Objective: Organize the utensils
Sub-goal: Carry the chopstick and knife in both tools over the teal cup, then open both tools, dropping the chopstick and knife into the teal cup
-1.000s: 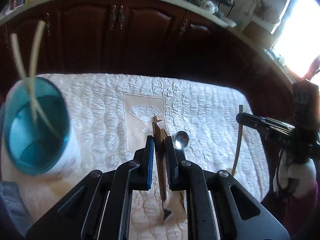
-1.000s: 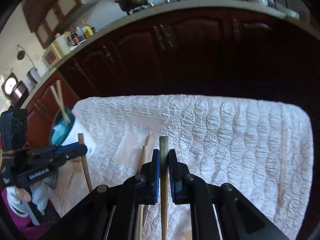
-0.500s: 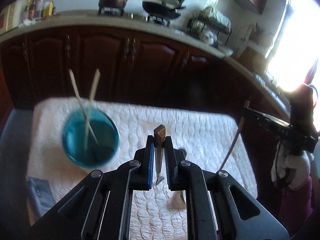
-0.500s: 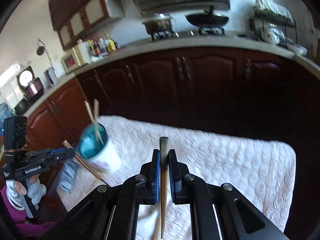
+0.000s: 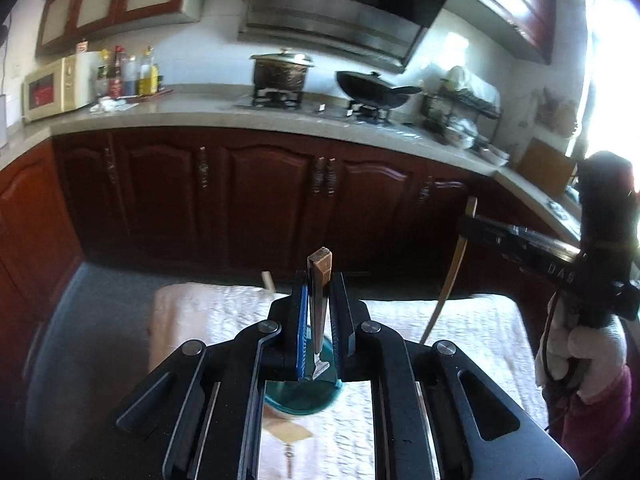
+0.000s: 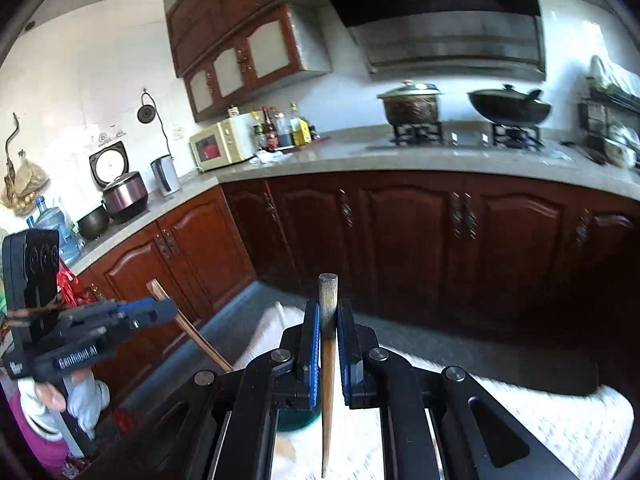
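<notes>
The left gripper (image 5: 319,320) is clamping a wooden-handled utensil (image 5: 319,300) between its pads, gripping it partway along so the handle end is sticking up past the fingertips and the metal working end is hanging down toward the cup (image 5: 298,398); what kind of utensil it is I cannot tell, since only a small metal tip is showing. That vertical hold is likely chosen so the piece can drop tip-first into the teal cup, which is sitting on the white quilted cloth (image 5: 460,332) right under the jaws. A pale stick end (image 5: 267,280) is poking out behind the gripper, seemingly a chopstick already standing in the cup, though its base is hidden. The right gripper (image 6: 328,336) is squeezing a single chopstick (image 6: 327,360) the same way, thick end up and thin end pointing down, with the cup's rim (image 6: 298,420) peeking out just below and left of its jaws. Both tools are being carried high above the cloth, probably to clear the cup's rim and whatever is standing in it before lowering. Each gripper is showing in the other's camera: the right one (image 5: 476,228) with its chopstick slanting down, and the left one (image 6: 160,312) with its utensil angled likewise. Judging from this, both pieces are mid-transfer and neither is in the cup yet.
</notes>
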### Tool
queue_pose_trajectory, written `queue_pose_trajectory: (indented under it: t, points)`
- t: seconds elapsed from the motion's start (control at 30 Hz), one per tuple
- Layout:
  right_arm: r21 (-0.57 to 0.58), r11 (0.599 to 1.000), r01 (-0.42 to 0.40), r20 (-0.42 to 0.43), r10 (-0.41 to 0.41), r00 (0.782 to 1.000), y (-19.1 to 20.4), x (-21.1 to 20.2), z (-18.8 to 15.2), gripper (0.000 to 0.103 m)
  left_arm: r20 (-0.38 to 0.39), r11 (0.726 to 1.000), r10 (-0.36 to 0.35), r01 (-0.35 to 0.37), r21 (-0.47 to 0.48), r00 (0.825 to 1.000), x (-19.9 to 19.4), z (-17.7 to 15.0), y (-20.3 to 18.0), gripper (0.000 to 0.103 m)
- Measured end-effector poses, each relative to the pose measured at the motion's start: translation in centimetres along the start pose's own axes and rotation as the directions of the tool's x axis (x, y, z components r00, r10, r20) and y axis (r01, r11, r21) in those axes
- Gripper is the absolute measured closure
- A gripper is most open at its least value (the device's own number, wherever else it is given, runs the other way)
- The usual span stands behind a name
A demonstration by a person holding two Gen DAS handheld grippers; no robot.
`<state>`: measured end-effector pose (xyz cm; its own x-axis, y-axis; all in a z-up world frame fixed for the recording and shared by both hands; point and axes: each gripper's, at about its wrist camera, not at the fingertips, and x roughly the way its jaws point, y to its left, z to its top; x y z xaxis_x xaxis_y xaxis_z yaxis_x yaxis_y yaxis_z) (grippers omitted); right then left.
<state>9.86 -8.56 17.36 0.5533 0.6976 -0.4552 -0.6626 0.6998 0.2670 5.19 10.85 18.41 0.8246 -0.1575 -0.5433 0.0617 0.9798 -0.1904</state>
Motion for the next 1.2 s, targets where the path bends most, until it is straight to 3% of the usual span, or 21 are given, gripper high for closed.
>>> queue_pose_trajectory:
  t: [0.27, 0.57, 0.8, 0.93, 1.0, 1.07, 1.2]
  points:
    - [-0.017, 1.0, 0.017, -0.01, -0.017, 1.0, 2.6, 7.6, 1.4, 0.095, -0.077, 0.996, 0.088, -0.09, -0.024, 0.993, 4.9, -2.3, 2.9, 0.095]
    - [-0.035, 0.998, 0.045, -0.125, -0.049, 0.991, 2.0, 14.7, -1.4, 0.095, -0.152, 0.993, 0.109, -0.115, -0.033, 0.982, 9.2, -5.0, 3.7, 0.095]
    - [-0.02, 1.0, 0.016, -0.22, -0.021, 0.975, 1.5, 17.4, -4.0, 0.096, -0.181, 0.992, 0.101, -0.113, -0.058, 0.978, 10.8, -5.8, 4.0, 0.095]
    - [-0.001, 1.0, -0.007, -0.232, 0.007, 0.973, 1.2, 17.9, -4.7, 0.096, -0.189, 0.992, 0.098, -0.112, -0.061, 0.977, 11.1, -6.2, 3.8, 0.094]
    - [0.013, 1.0, -0.02, -0.242, 0.023, 0.97, 1.1, 17.8, -4.9, 0.09, -0.179, 0.992, 0.089, -0.104, -0.074, 0.98, 11.0, -6.2, 3.9, 0.094]
    - [0.017, 1.0, -0.025, -0.243, 0.028, 0.97, 0.9, 17.4, -5.1, 0.08, -0.177, 0.991, 0.077, -0.095, -0.091, 0.981, 10.8, -6.3, 3.9, 0.092]
    - [0.034, 0.999, -0.021, -0.251, 0.029, 0.968, 0.4, 16.2, -5.9, 0.077, -0.168, 0.991, 0.071, -0.089, -0.104, 0.983, 10.2, -6.5, 3.5, 0.075]
